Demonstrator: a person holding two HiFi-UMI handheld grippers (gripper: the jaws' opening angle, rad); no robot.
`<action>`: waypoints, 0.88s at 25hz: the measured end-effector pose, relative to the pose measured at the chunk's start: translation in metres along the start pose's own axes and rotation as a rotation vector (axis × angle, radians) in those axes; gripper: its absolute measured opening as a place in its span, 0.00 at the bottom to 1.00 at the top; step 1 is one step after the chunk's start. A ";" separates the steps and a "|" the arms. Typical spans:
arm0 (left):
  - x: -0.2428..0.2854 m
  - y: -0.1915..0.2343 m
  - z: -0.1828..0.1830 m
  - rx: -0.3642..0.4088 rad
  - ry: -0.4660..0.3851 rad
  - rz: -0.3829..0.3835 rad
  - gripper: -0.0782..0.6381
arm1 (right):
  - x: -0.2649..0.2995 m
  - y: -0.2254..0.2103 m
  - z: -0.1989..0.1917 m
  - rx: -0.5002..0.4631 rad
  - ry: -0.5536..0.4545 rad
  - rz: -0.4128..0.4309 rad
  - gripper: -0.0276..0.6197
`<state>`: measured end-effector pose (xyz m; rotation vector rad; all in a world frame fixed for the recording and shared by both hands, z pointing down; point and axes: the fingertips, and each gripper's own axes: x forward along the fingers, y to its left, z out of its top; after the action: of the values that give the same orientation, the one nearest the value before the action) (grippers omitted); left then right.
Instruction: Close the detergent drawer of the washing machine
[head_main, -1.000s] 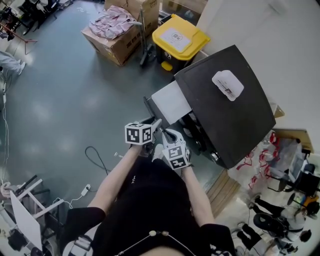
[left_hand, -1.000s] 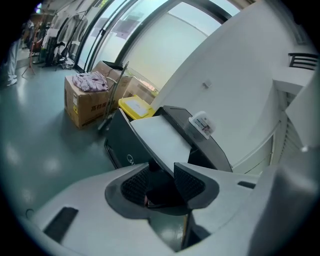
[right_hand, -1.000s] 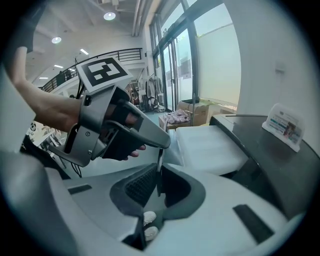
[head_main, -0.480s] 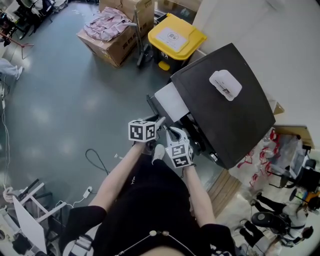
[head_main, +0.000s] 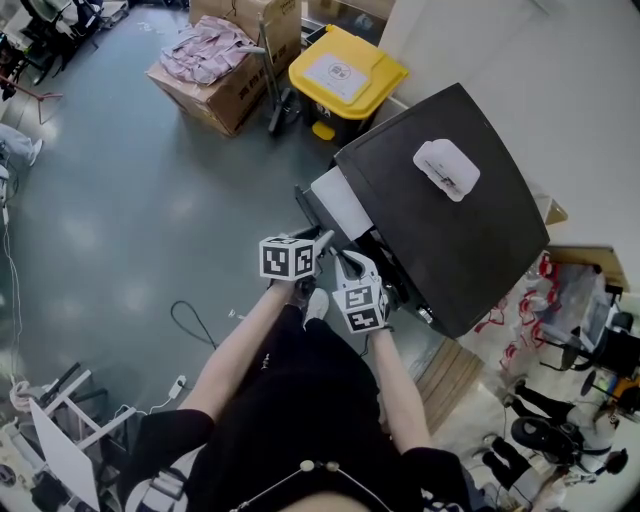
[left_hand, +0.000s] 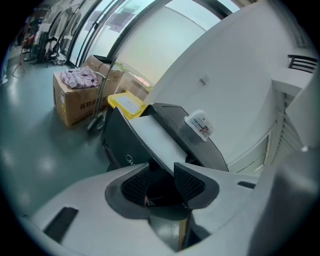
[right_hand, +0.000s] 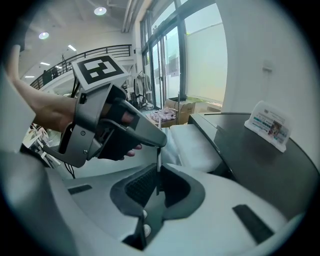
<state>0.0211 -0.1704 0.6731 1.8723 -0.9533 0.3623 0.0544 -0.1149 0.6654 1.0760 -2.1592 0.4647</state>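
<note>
Drawer (head_main: 340, 203), likely rigid and free-sliding, is being faced just ahead, its front being judged pushable. Left tongs (left_hand: 161, 175) are being held apart, right tongs (right_hand: 157, 180) together, empty.

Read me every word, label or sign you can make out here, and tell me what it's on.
No text here reads clearly.
Cardboard box: dark printed characters on its side, too blurred to read.
White card on the washing machine: coloured print, too small to read.
Yellow bin lid: white label, too small to read.
Round emblem on the machine's front: no legible letters.
Marker cubes: black-and-white square patterns, no words.
</note>
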 end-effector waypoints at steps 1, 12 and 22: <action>0.001 -0.001 0.001 0.000 0.000 -0.001 0.31 | 0.000 -0.001 0.001 0.003 0.000 -0.003 0.09; 0.012 -0.008 0.014 -0.095 -0.024 -0.090 0.31 | 0.000 -0.019 0.005 0.031 0.003 -0.056 0.09; 0.025 -0.015 0.021 -0.061 0.003 -0.081 0.31 | 0.000 -0.036 0.004 0.037 0.023 -0.085 0.09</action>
<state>0.0457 -0.1964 0.6689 1.8477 -0.8745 0.2843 0.0817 -0.1384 0.6628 1.1726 -2.0830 0.4773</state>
